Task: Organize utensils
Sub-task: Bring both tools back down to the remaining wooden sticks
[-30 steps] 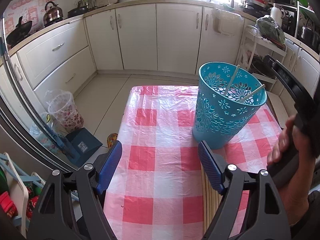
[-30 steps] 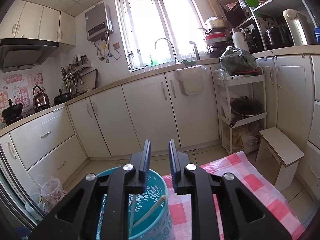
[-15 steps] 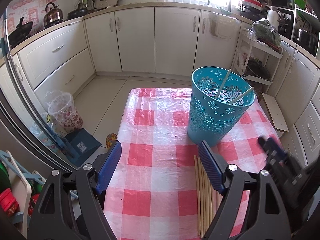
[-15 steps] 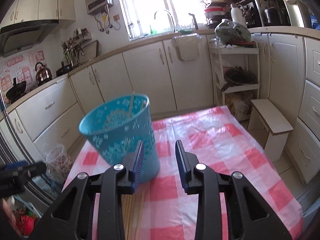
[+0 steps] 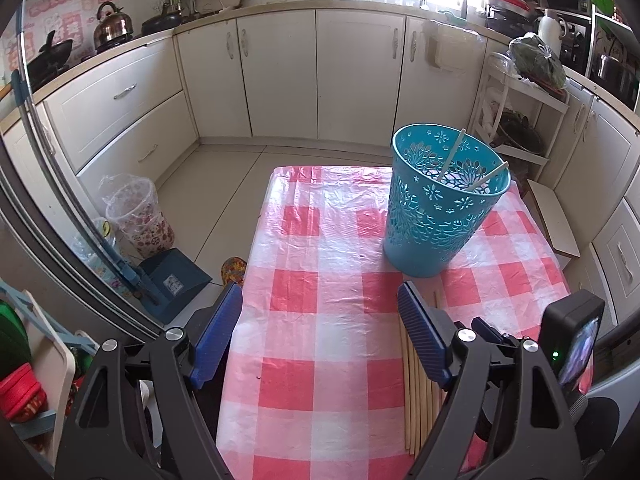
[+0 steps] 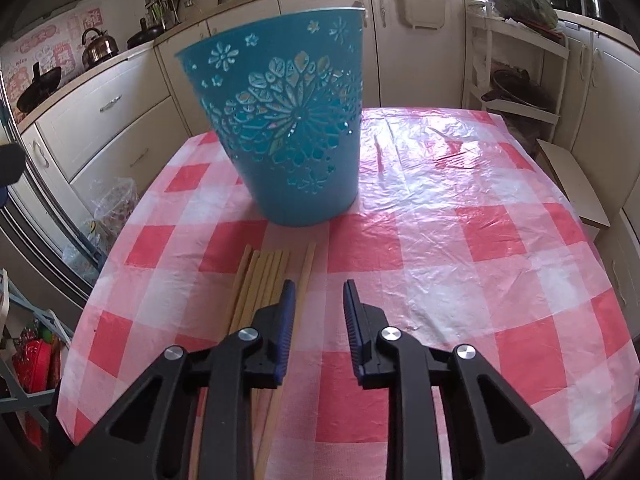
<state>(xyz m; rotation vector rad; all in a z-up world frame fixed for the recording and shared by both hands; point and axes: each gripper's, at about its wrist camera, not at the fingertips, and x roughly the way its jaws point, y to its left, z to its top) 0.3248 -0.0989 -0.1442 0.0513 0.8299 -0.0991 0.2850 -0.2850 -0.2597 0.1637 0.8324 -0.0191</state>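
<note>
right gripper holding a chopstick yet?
No: in the right wrist view the right gripper has only checked tablecloth between its closing jaws, and the chopsticks lie beside its left finger.

No legible text anywhere.

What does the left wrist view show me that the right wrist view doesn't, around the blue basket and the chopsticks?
Left wrist only: the blue basket's open top, with two chopsticks leaning inside, and the right gripper's body low at the right edge. Right wrist only: the right gripper, its jaws closing with nothing between them, and the far tips of the loose chopsticks fanned beside its left finger. Both: the basket upright on the checked tablecloth, with the loose chopsticks lying in front of it.
</note>
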